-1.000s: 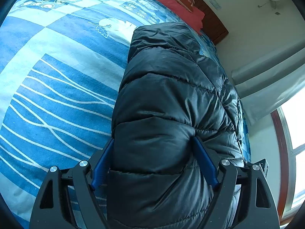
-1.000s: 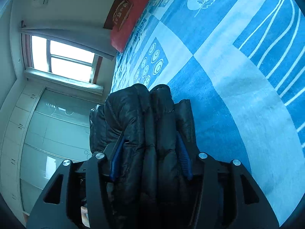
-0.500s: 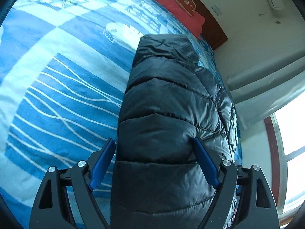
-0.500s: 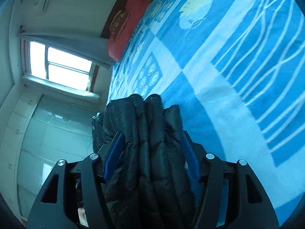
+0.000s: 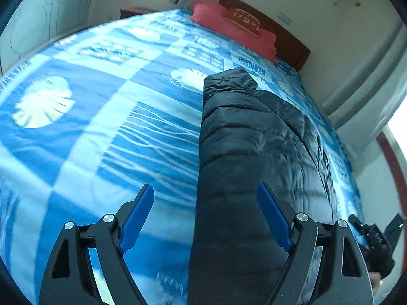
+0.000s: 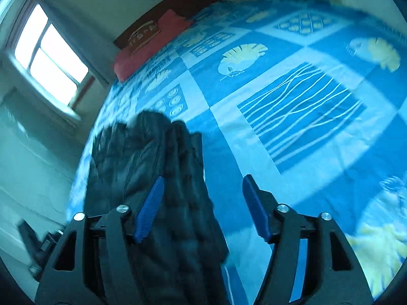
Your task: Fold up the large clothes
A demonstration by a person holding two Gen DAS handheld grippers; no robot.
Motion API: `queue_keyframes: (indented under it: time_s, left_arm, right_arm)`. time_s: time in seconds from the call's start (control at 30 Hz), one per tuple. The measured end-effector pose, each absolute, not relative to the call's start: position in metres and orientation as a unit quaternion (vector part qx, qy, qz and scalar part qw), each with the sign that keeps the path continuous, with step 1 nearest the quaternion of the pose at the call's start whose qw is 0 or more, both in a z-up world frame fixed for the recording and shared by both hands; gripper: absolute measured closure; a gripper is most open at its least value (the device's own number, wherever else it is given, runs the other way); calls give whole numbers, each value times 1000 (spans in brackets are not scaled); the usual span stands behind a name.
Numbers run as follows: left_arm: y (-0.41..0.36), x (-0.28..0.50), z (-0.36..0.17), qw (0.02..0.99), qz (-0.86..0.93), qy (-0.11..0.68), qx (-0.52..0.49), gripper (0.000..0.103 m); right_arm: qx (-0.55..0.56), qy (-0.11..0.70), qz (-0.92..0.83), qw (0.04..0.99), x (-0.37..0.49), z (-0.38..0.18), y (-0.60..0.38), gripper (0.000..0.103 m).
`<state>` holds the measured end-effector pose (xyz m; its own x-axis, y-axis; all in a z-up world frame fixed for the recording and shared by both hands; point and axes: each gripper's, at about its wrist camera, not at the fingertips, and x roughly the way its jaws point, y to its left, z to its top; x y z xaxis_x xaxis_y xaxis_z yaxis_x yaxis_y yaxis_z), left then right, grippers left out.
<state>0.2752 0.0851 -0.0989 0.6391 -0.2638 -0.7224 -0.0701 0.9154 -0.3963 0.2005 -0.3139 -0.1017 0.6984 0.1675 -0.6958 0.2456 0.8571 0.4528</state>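
Note:
A black quilted puffer jacket (image 5: 249,157) lies folded into a long thick bundle on the blue patterned bedspread (image 5: 101,117). My left gripper (image 5: 204,216) is open above the bundle's near end; the jacket's left edge runs between the blue fingers (image 5: 137,216), and nothing is gripped. In the right wrist view the jacket (image 6: 152,157) shows as stacked folds at lower left. My right gripper (image 6: 201,208) is open, its left finger (image 6: 150,208) over the jacket's edge, its right finger over bedspread (image 6: 292,117).
A red pillow (image 5: 231,28) and dark wooden headboard (image 5: 292,43) are at the bed's far end. A window (image 6: 48,61) and curtain are on the jacket's side. The other handheld gripper (image 5: 374,244) shows at the right edge.
Both grippers have opened and let go of the jacket, then pulled back and up. The folded jacket now rests on the bed, and more of the bedspread shows.

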Motion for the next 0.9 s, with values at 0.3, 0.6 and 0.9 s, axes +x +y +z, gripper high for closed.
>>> queue_keyframes:
  time_s: [0.3,0.6,0.9]
  left_arm:
    - [58,191,-81,908,-27,400,-120,20]
    - [31,133,-60,926,-14,370,-71,18]
    - [20,97,-44,934,-5,354,-42,18]
  right_arm:
    - [151,382,-48,911,124,-82,-272,28]
    - [101,373,-38,921,71,-64,-238,22]
    - [64,349,-16,935,44,-43,-212,21]
